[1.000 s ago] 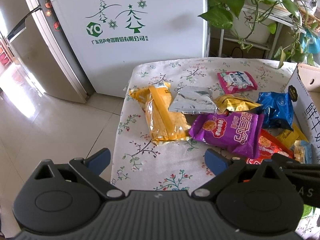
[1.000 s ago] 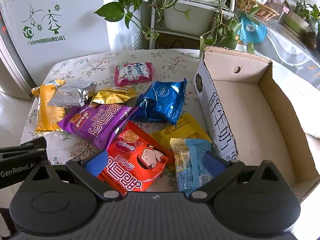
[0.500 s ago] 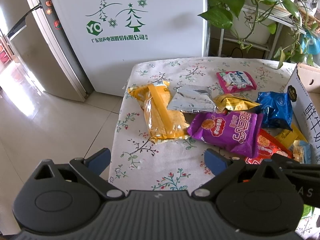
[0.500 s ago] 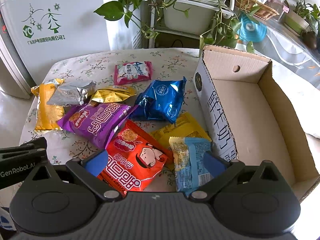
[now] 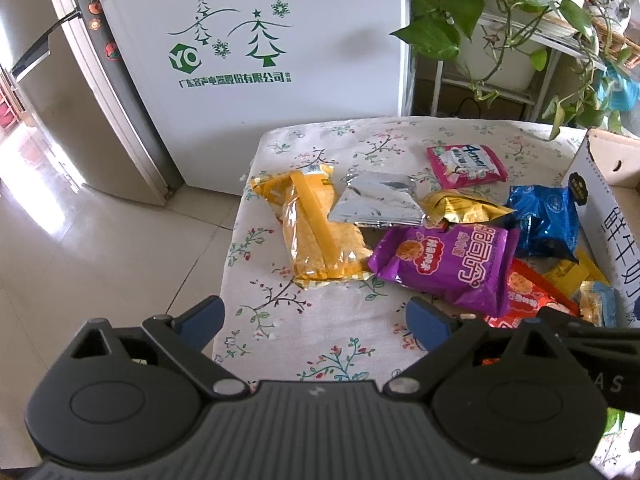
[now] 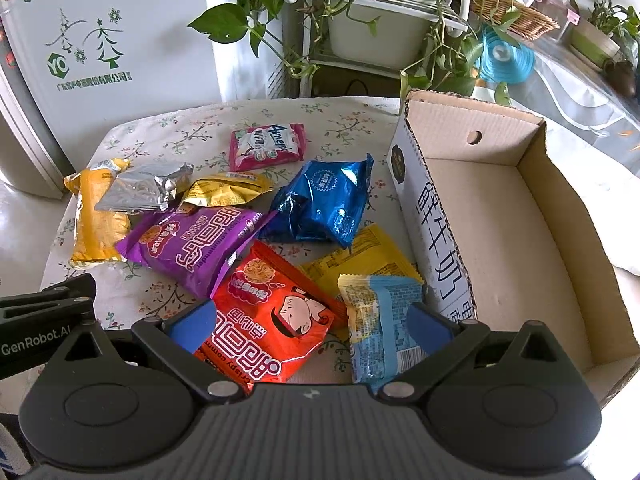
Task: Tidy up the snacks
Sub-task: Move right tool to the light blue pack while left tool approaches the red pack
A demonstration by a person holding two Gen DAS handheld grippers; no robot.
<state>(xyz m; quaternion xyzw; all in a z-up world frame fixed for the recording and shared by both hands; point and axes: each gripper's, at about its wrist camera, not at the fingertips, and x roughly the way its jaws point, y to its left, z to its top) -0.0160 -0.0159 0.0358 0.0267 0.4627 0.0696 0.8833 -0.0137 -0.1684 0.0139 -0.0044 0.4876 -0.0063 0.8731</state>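
Observation:
Several snack packets lie on a floral tablecloth (image 5: 320,336): a long yellow pack (image 5: 316,228), a silver pack (image 5: 376,202), a purple pack (image 5: 448,262), a blue foil pack (image 6: 324,204), a pink pack (image 6: 268,146), a red pack (image 6: 264,320) and a light-blue pack (image 6: 384,324). An open cardboard box (image 6: 500,216) stands empty at the right. My left gripper (image 5: 316,318) is open and empty above the table's near-left part. My right gripper (image 6: 310,326) is open, its fingers either side of the red and light-blue packs.
A white fridge (image 5: 248,40) stands behind the table, with tiled floor (image 5: 80,240) to the left. A plant rack with trailing leaves (image 6: 360,12) is at the back. The table's left edge (image 5: 236,240) drops to the floor.
Both grippers have shifted slightly forward and down towards the snacks. Jaws stay open; no packet has moved.

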